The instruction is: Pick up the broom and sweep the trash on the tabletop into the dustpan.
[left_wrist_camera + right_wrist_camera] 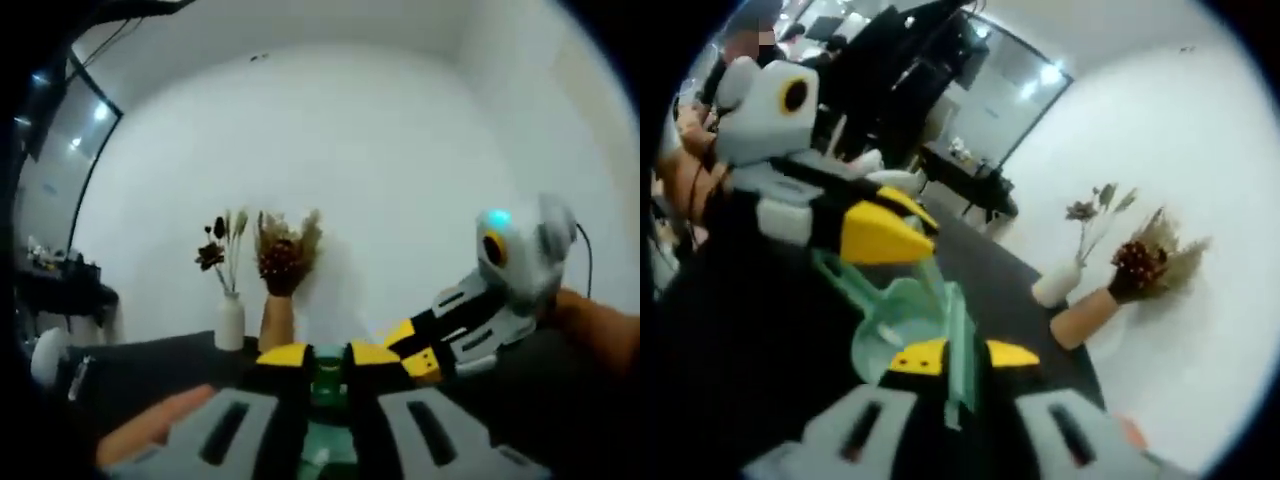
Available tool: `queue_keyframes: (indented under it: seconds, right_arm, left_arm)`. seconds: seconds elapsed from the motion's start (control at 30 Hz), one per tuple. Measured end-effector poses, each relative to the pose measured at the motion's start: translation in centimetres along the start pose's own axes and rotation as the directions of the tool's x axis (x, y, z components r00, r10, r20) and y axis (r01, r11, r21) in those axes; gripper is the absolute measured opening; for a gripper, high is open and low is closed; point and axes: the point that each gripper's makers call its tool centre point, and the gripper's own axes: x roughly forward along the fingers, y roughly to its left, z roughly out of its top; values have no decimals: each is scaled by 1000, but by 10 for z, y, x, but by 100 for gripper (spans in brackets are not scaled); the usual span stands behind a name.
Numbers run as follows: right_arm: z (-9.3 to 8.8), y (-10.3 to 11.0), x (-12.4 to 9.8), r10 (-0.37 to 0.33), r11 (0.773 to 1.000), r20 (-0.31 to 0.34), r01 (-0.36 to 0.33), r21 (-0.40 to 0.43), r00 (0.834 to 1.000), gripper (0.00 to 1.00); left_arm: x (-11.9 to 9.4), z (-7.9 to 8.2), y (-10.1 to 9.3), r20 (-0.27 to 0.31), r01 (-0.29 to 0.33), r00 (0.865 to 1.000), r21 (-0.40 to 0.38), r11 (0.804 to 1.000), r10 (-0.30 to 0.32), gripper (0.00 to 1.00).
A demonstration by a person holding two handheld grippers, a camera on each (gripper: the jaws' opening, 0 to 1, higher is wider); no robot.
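Right gripper [958,362] clamps a green translucent dustpan [902,318] and left gripper [328,357] grips a green broom handle [327,385], both lifted above the black tabletop [1010,290], apparently readying to sweep.

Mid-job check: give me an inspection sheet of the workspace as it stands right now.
Surface: dark tabletop.
Job's things: green plastic item, broom or dustpan unclear; trash: nothing seen.
Clutter: white vase and tan vase with dried flowers, near the wall.
Grippers: left hand-held gripper and right hand-held gripper both shut on the green plastic item.
Cables: thin cable behind the right gripper.
Surroundings: white wall; people and dark furniture further back.
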Motion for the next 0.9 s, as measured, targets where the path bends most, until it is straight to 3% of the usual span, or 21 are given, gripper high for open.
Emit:
queue_keyframes:
  seconds: [0.1,0.2,0.33,0.37,0.4,0.47,0.57,0.9]
  right_arm:
    - [-18,5,3,8,1000,-70,-10,-26,998,14]
    - [-29,13,9,21,999,-88,-24,-31,996,14]
    - [-21,7,8,22,1000,-64,-23,-13,998,13]
    - [-17,14,8,68,997,-35,-67,36,997,13]
    - [-17,16,8,71,996,-26,-69,53,997,14]
    - [-19,19,12,60,998,-48,-60,20,997,14]
    - [-26,14,24,-17,995,-84,8,-99,996,9]
    - [-16,17,12,-16,993,-95,4,-121,995,7]
  left_arm:
    - [1,0,-1,1,-1,1000,9,1000,1,14]
    - [1,0,-2,1,-3,1000,12,1000,3,14]
    - [0,0,3,7,-12,1000,-7,1000,12,14]
    - [0,0,4,8,-15,1000,-6,1000,15,14]
    - [1,1,4,10,-12,1000,-14,1000,12,14]
    - [1,1,2,10,-11,1000,-10,1000,11,14]
    - [1,1,-2,12,-1,1000,0,1000,1,14]
    - [-1,13,-2,51,18,999,-14,1000,-17,14]
